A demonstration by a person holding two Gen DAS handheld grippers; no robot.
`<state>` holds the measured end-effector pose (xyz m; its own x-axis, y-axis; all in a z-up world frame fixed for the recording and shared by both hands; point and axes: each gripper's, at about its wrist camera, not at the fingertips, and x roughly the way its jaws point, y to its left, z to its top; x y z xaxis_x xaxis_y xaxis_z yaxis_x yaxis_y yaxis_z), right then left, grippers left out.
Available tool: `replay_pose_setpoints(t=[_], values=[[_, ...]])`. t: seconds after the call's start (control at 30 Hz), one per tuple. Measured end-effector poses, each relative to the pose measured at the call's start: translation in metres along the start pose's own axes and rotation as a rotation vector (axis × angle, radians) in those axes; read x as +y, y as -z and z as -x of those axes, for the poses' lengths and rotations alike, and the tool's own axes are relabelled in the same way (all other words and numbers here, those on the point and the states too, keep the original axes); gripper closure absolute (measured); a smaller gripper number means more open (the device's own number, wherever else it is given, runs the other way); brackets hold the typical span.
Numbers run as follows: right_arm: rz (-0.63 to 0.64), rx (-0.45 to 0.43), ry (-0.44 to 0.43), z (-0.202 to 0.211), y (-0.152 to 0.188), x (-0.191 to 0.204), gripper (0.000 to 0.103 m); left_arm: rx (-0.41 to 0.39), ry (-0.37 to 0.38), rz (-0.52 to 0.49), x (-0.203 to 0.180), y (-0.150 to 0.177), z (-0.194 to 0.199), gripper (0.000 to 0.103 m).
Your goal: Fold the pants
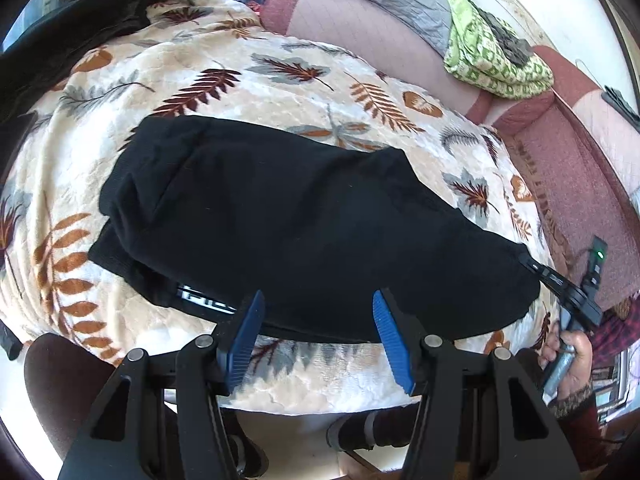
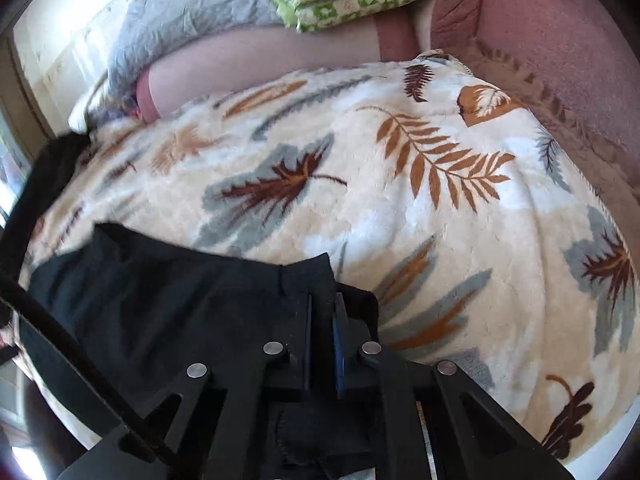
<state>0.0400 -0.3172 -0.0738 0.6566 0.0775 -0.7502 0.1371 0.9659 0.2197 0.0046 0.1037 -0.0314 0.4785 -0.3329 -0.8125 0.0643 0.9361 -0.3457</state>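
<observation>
The black pants (image 1: 304,224) lie folded on the leaf blanket (image 1: 280,80) of the bed. The left tool (image 1: 318,332) is spread, above their near edge and holding nothing. The right tool (image 2: 322,320) is pressed together, pinching the pants' corner.

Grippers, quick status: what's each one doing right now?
Left gripper: open, holding nothing, above the near edge of the black pants.
Right gripper: shut on the pants' edge.
</observation>
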Motion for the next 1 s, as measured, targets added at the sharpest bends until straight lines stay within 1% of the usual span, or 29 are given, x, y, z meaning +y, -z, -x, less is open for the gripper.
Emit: replay_pose_setpoints(t=[0.03, 0.07, 0.13, 0.2, 0.23, 0.27, 0.3, 0.33, 0.37, 0.43, 0.47, 0.5, 0.53, 0.57, 0.6, 0.67, 0.7, 0.77, 0.8, 0.83, 0.87, 0.93, 1.0], values=[[-0.031, -0.016, -0.009, 0.006, 0.001, -0.005, 0.095, 0.004, 0.002, 0.016, 0.004, -0.001, -0.002, 0.047], [-0.06, -0.029, -0.002, 0.012, 0.002, -0.011, 0.099, 0.008, 0.007, 0.025, 0.006, -0.001, -0.004, 0.047], [-0.114, -0.04, 0.006, 0.02, 0.006, -0.022, 0.099, 0.026, 0.026, 0.049, 0.01, -0.003, -0.01, 0.047], [-0.174, -0.014, -0.004, 0.019, 0.015, -0.035, 0.099, 0.038, 0.035, 0.054, 0.009, -0.002, -0.015, 0.047], [-0.186, -0.001, 0.009, 0.015, 0.017, -0.037, 0.099, 0.042, 0.031, 0.048, 0.008, -0.001, -0.017, 0.047], [-0.2, 0.014, 0.037, 0.011, 0.019, -0.042, 0.086, 0.043, 0.026, 0.041, 0.006, 0.0, -0.018, 0.047], [-0.225, 0.02, 0.05, 0.01, 0.02, -0.047, 0.076, 0.042, 0.021, 0.031, 0.005, 0.0, -0.017, 0.047], [-0.26, 0.005, 0.047, 0.014, 0.019, -0.051, 0.075, 0.038, 0.015, 0.024, 0.003, -0.001, -0.017, 0.047], [-0.276, -0.009, 0.065, 0.019, 0.017, -0.052, 0.07, 0.031, 0.009, 0.016, 0.002, -0.002, -0.016, 0.047], [-0.25, -0.075, 0.178, 0.038, 0.012, -0.046, 0.07, 0.02, 0.005, 0.007, 0.002, -0.007, -0.016, 0.046], [-0.222, -0.117, 0.196, 0.048, 0.009, -0.039, 0.07, 0.017, 0.011, 0.006, 0.002, -0.01, -0.018, 0.043], [-0.201, -0.151, 0.179, 0.057, 0.007, -0.032, 0.07, 0.014, 0.016, 0.006, 0.002, -0.012, -0.021, 0.041], [-0.181, -0.169, 0.136, 0.063, 0.007, -0.023, 0.07, 0.012, 0.017, 0.007, 0.002, -0.014, -0.025, 0.04], [-0.159, -0.165, 0.072, 0.064, 0.007, -0.012, 0.068, 0.017, 0.02, 0.01, 0.001, -0.016, -0.031, 0.04], [-0.134, -0.135, -0.005, 0.059, 0.01, -0.001, 0.065, 0.024, 0.03, 0.013, 0.0, -0.016, -0.036, 0.04], [-0.085, -0.053, -0.133, 0.04, 0.018, 0.019, 0.065, 0.038, 0.03, 0.024, 0.0, -0.014, -0.046, 0.04], [-0.062, -0.008, -0.154, 0.028, 0.024, 0.027, 0.065, 0.041, 0.022, 0.026, 0.002, -0.011, -0.051, 0.04], [-0.043, 0.05, -0.136, 0.01, 0.033, 0.031, 0.065, 0.027, 0.035, 0.006, 0.003, -0.008, -0.05, 0.04], [-0.057, 0.077, -0.122, 0.002, 0.037, 0.027, 0.067, 0.031, 0.037, -0.005, 0.004, -0.009, -0.048, 0.04], [-0.081, 0.076, -0.137, 0.0, 0.04, 0.02, 0.068, 0.036, 0.037, -0.008, 0.005, -0.009, -0.047, 0.04], [-0.124, 0.059, -0.174, 0.003, 0.04, 0.01, 0.068, 0.035, 0.039, 0.0, 0.008, -0.011, -0.044, 0.04], [-0.166, 0.042, -0.171, 0.009, 0.036, -0.002, 0.068, 0.011, 0.027, 0.022, 0.018, -0.018, -0.033, 0.04], [-0.194, 0.024, -0.174, 0.015, 0.035, -0.01, 0.068, -0.032, 0.002, 0.044, 0.029, -0.025, -0.019, 0.04]])
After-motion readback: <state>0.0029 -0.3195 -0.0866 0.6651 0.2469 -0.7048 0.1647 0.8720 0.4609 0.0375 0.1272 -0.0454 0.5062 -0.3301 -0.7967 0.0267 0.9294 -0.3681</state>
